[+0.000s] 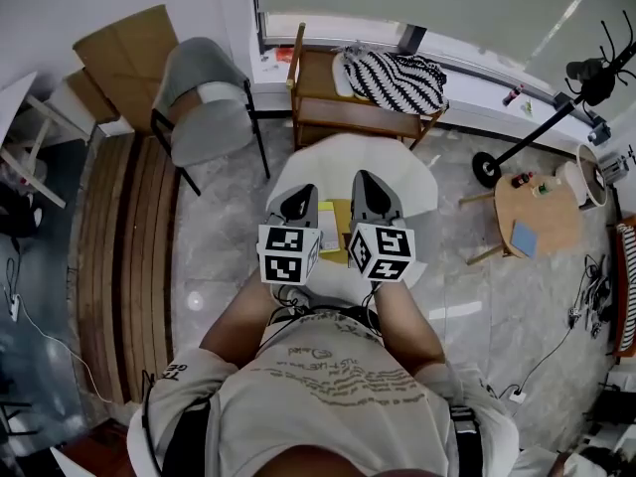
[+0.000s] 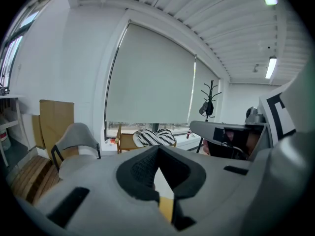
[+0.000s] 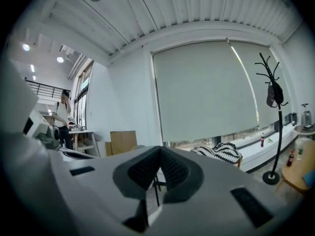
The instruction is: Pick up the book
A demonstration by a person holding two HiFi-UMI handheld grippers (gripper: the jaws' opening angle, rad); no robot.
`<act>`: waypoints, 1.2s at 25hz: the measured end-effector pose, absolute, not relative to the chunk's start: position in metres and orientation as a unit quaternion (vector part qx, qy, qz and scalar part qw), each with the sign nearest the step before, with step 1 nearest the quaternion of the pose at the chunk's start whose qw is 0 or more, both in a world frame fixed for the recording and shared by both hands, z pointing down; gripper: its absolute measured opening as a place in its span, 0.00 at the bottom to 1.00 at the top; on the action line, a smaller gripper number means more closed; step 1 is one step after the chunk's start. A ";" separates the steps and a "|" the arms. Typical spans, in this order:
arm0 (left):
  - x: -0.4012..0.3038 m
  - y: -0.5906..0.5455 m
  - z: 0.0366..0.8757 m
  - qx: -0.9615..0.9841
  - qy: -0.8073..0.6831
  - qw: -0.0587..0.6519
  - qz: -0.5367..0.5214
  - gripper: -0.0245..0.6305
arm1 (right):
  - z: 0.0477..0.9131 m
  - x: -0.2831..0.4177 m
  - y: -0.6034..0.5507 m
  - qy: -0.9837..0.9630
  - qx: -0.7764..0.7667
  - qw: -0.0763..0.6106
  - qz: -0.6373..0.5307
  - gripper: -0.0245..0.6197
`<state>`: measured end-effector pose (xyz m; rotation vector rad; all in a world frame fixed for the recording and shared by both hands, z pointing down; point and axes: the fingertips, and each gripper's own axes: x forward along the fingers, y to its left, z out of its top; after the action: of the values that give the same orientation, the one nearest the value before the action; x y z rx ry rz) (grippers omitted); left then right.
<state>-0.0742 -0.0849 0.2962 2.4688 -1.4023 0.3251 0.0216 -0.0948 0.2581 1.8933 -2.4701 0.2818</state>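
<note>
While the left gripper (image 1: 300,195) and right gripper (image 1: 367,181) flank the yellow book (image 1: 337,230), both clenched empty, approach appears underway; next, open the jaws.

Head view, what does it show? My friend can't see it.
Seen from above, a person holds the left claw and right claw side by side over a round white table with a yellow book on it. Beyond stand a wooden chair with a striped cushion and a grey chair.
</note>
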 end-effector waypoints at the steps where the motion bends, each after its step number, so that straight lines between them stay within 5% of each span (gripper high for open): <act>1: -0.076 -0.088 0.300 0.855 -0.484 0.146 0.116 0.06 | 0.260 0.020 -0.098 -0.789 0.607 0.010 0.092 0.08; 30: -0.087 -0.107 0.529 0.773 -0.477 0.338 0.246 0.06 | 0.496 0.024 -0.117 -0.759 0.578 0.137 0.267 0.08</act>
<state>-0.0868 -0.1068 0.5289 2.0147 -1.2426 0.6412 0.0238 -0.1175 0.4963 1.6718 -2.1961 0.7741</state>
